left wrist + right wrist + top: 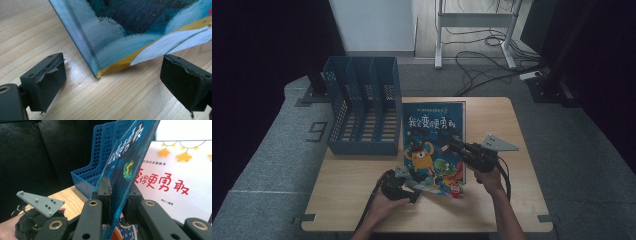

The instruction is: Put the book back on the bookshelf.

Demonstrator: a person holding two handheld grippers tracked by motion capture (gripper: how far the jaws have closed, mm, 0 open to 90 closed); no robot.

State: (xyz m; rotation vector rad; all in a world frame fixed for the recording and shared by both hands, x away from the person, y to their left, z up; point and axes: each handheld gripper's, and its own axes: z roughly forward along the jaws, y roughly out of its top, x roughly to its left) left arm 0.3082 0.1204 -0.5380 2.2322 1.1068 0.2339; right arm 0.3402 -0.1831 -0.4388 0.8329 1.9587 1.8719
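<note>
The wooden surface (pixel 492 200) carries a blue slotted file rack (pixel 362 105) at its far left, its perforated walls also rising behind the book in the right hand-held gripper view. Just beside the rack, a blue picture book (pixel 432 145) with a cartoon monster on the cover is lifted by its right edge, so the cover tilts up while its near left corner rests on the wood. Under it lies a second book (pixel 175 182), white with red characters and yellow stars. The right hand-held gripper (pixel 464 148) reaches in from the right with its jaws closed on the lifted cover, one jaw on each face of it, as its own view shows. The left hand-held gripper (pixel 404 189) sits low at the book's near left corner; its jaws stand wide apart, holding nothing, with that yellow-edged corner (pixel 98 73) touching the surface between and slightly ahead of them.
</note>
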